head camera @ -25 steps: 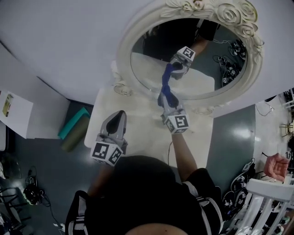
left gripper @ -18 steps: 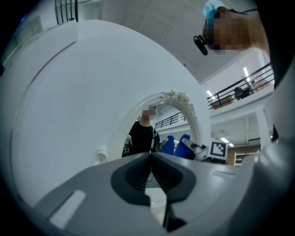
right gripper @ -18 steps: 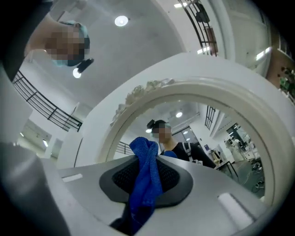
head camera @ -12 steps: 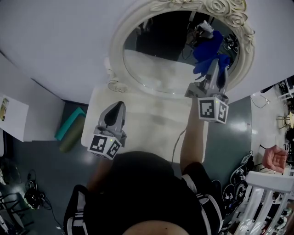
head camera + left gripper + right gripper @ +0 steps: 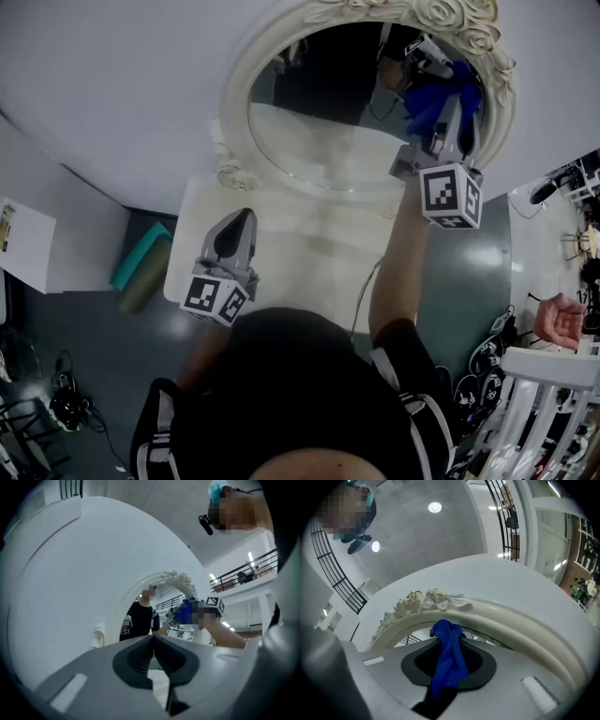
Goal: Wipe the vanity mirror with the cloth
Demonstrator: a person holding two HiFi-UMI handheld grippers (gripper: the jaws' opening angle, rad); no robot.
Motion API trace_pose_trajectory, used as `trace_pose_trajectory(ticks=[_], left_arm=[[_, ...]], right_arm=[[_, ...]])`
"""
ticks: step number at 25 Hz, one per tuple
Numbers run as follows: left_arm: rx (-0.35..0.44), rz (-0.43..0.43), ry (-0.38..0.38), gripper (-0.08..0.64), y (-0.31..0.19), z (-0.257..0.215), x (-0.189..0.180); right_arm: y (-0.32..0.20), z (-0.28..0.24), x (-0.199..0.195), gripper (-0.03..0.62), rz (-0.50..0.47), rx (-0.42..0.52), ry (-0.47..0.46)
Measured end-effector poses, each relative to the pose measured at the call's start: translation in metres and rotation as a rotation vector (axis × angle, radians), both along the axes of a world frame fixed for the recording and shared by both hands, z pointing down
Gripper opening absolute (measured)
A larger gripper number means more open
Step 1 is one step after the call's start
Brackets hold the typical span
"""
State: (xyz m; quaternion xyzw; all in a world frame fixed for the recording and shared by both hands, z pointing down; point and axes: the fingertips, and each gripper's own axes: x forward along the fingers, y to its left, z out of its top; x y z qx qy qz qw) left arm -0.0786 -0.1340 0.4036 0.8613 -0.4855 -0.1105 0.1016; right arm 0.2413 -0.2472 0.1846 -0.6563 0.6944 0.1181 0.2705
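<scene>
Soft and light, the cloth [image 5: 449,663] bunches limply past the tips of the right gripper [image 5: 449,637] jaws clamping it by the fragile mirror [image 5: 319,141], while the left gripper [image 5: 153,638] jaws meet empty.

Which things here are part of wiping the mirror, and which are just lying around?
In the job:
- mirror
- cloth, up at the mirror's upper right
- right gripper, shut on the cloth

Lying about:
- left gripper, shut and empty
- teal roll on the floor
- cables
- white chair
</scene>
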Motion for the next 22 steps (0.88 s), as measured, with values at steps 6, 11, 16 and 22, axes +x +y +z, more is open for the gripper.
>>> trace_pose_trajectory(ticks=[6,11,16,22], left_arm=[[-0.009,0.015,-0.002,0.011,-0.001,0.006,0.004],[-0.011,0.013,-0.003,0.011,-0.003,0.01,0.001],[-0.016,0.009,-0.004,0.011,-0.004,0.008,-0.001],[-0.026,0.005,-0.005,0.011,-0.012,0.013,-0.008]], right_arm=[[-0.004,-0.024,-0.02,0.066,0.027,0.015,0.099],[-0.011,-0.04,-0.05,0.066,0.06,-0.009,0.287],[-0.012,-0.055,-0.077,0.066,0.107,-0.02,0.452],[-0.02,-0.053,-0.119,0.066,0.158,-0.001,0.686]])
